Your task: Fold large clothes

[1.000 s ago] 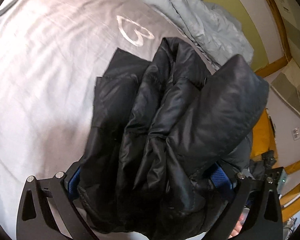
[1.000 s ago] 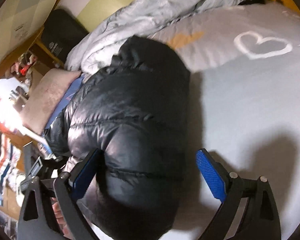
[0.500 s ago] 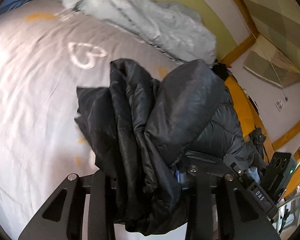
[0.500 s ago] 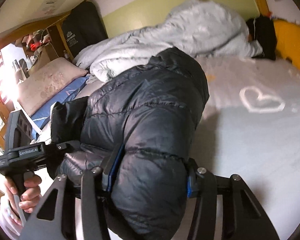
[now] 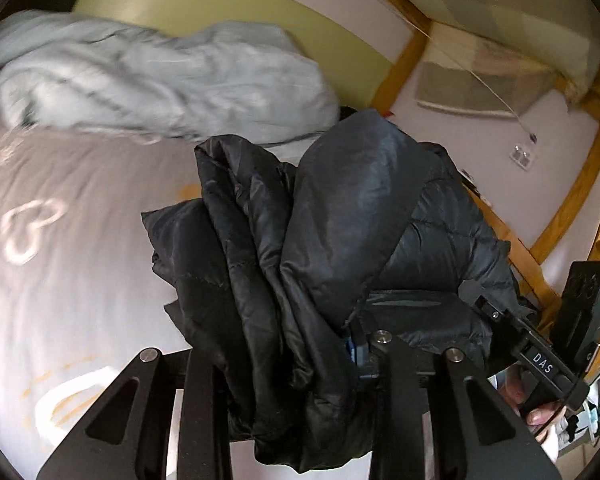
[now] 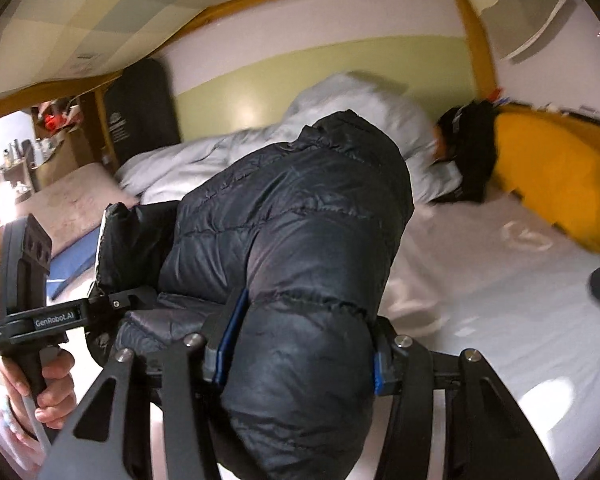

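Left wrist view: the left gripper (image 5: 284, 364) now has its fingers pinching a thick bunch of the black puffer jacket (image 5: 340, 232), where a second ago they stood spread wide on either side of it. The folded layers stick out ahead of the fingers, and the jacket hangs clear above the bed (image 5: 60, 240) rather than lying on it. The view has tipped up, so the grey duvet (image 5: 160, 80) and the wall fill more of the picture. The right gripper (image 5: 540, 360) shows at the far right edge, at the jacket's other side.

Right wrist view: the right gripper (image 6: 300, 344) has likewise gone from spread fingers to fingers squeezed into a quilted bulge of the jacket (image 6: 292, 220), which bulges over both blue pads. The left gripper (image 6: 32, 312), in a hand (image 6: 52, 376), holds the far end. The sheet is in view beyond the jacket.

With both ends gripped and the bundle raised, the folded jacket seems ready to be carried or set down elsewhere.
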Motion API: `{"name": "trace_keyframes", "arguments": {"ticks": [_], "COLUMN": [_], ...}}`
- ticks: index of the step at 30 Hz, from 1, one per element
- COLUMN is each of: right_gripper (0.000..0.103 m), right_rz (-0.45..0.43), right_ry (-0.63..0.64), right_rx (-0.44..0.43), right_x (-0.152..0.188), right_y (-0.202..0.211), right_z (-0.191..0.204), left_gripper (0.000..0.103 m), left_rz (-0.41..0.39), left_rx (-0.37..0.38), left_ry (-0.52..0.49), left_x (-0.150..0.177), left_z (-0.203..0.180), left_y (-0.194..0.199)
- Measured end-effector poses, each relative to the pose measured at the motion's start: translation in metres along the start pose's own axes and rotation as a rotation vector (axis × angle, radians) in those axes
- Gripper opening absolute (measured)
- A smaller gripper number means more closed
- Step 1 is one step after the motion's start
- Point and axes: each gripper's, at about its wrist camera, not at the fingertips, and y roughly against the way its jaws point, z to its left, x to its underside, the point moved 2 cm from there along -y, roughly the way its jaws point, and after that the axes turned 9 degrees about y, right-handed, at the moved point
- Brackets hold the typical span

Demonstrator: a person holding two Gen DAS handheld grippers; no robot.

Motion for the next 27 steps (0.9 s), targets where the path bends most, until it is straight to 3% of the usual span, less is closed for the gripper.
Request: {"name": "trace_keyframes", "arguments": {"ticks": [9, 14, 18, 22, 27], "right_gripper": [0.047, 0.048, 0.047, 0.048, 0.047], "right_rz": [-0.059, -0.075, -0.023, 0.042, 0.027], "right_ry": [-0.016, -0.06, -0.089, -0.119, -0.13], "right_rx": [0.179, 0.286, 0.334, 0.357, 0.387], "right_x": [-0.008, -0.007, 0.001, 0.024, 0.035], "right_y": [0.007, -0.01, -0.036, -0.067, -0.081], "right_z": [-0.138, -0.206, -0.242, -0.27, -0.28], "left_gripper": [0.03, 0.03, 0.03, 0.031, 0.031], "left_rz": [0.017, 0.002, 0.051, 0.055, 0.013], "left_rx": [0.074, 0.067, 0.044, -0.003, -0.003], "left_ry": [-0.161, -0.211, -0.166, -0.185, -0.191], "left_x": [-0.014, -0.014, -0.004, 0.011, 0.01], "left_z": [-0.113, -0.149, -0.144, -0.136, -0.14], "left_y": [-0.138, -0.211, -0.255, -0.291, -0.293]}}
